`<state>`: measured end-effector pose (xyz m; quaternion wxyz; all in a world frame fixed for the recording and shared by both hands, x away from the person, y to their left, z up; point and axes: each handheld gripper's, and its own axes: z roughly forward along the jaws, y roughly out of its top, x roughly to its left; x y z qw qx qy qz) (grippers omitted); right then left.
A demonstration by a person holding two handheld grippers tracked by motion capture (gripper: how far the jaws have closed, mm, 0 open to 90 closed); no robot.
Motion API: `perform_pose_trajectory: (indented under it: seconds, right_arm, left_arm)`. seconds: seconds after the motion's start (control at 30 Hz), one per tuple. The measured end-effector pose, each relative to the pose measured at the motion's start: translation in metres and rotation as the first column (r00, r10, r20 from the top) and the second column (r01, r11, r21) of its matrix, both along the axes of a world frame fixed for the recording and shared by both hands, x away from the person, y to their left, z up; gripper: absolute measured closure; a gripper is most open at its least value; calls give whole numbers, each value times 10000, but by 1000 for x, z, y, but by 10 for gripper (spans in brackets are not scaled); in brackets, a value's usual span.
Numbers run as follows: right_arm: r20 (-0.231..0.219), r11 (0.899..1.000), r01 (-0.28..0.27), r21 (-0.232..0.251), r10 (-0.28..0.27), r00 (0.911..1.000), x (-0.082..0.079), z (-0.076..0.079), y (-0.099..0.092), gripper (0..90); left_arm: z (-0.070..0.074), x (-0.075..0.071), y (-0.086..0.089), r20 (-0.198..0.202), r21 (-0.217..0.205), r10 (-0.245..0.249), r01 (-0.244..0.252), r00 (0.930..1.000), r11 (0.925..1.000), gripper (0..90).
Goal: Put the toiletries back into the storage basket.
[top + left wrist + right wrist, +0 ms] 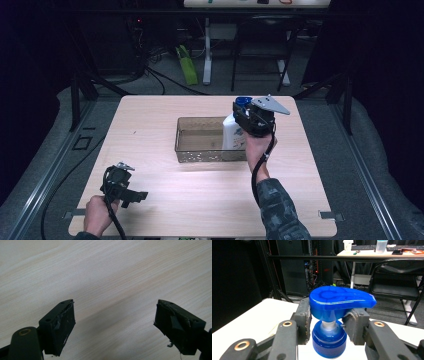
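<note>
Dark surroundings hide most beyond the table (pixel 150 200). At the clear bin's (pixel 200 132) right end, the pump bottle (pixel 231 131), half-covered, is clamped by the right gripper (pixel 329 322); left gripper (pixel 115 322) is held wide.

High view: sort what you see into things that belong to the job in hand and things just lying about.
In the job:
- white plastic pump bottle with blue pump head, gripped at its neck
- right gripper, shut on it
- clear rectangular plastic bin, bottle at its right end

Lying about:
- left gripper, open over bare wooden table
- green item on the floor
- black chair
</note>
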<state>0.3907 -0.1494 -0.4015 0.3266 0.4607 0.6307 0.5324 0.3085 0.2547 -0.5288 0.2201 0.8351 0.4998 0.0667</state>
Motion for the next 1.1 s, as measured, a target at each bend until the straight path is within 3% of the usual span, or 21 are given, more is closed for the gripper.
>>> perform_pose_trajectory:
  seconds: [0.2,0.33,0.5,0.67,0.93,1.1]
  right_arm:
    - [-195,9999,-130,2,130,9997,1,2,-5,508]
    - [-504,9995,-306,71,310,9982,0,4,-12,354]
    - [-1055,9984,-493,-287,461,9934,-2,7,-20,190]
    - [-1325,9966,-699,-424,638,9891,-7,10,-29,135]
    - [-2080,9886,-1191,-920,979,9732,-14,11,-40,28]
    - [-2756,9834,-1390,-1167,1024,9558,-15,3,-49,0]
  left_arm:
    - [-1,0,0,-14,17,-15,15,10000,10000,162]
    - [-1,0,-1,-74,22,-40,40,10000,10000,162]
    - [-1,0,-2,-48,37,-61,62,10000,10000,162]
    - [-1,0,-2,-115,55,-76,77,9999,10000,162]
    - [-1,1,-2,-91,65,-71,71,9999,10000,162]
    - [-1,1,-1,-89,43,-46,47,9999,10000,162]
